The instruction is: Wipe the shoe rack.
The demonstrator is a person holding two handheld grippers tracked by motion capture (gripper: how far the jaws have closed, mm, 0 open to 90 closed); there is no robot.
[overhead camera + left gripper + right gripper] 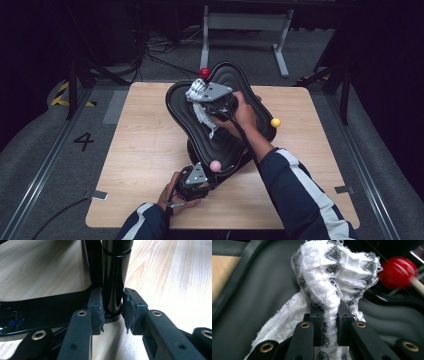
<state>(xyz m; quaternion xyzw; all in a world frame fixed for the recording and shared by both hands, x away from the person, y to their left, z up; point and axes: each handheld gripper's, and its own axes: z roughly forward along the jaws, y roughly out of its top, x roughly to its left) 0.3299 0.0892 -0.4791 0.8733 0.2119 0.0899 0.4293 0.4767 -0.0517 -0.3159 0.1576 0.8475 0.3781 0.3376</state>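
We hold the right gripper [199,96] with its jaws pinched on a bunched white-and-grey cloth [332,277], pressing the wad against the ridged top of the black wavy tray [225,142], apparently to wipe it. Just beyond the cloth sits a red ball [397,272] on a thin stick. Our left gripper [113,311] clamps the tray's black post [113,277] close to its base, most likely to steady the stand against the rubbing. Under both grippers lies a pale wooden table [145,150]; around it we see grey floor, a dark room and a grey metal frame [245,22] behind.
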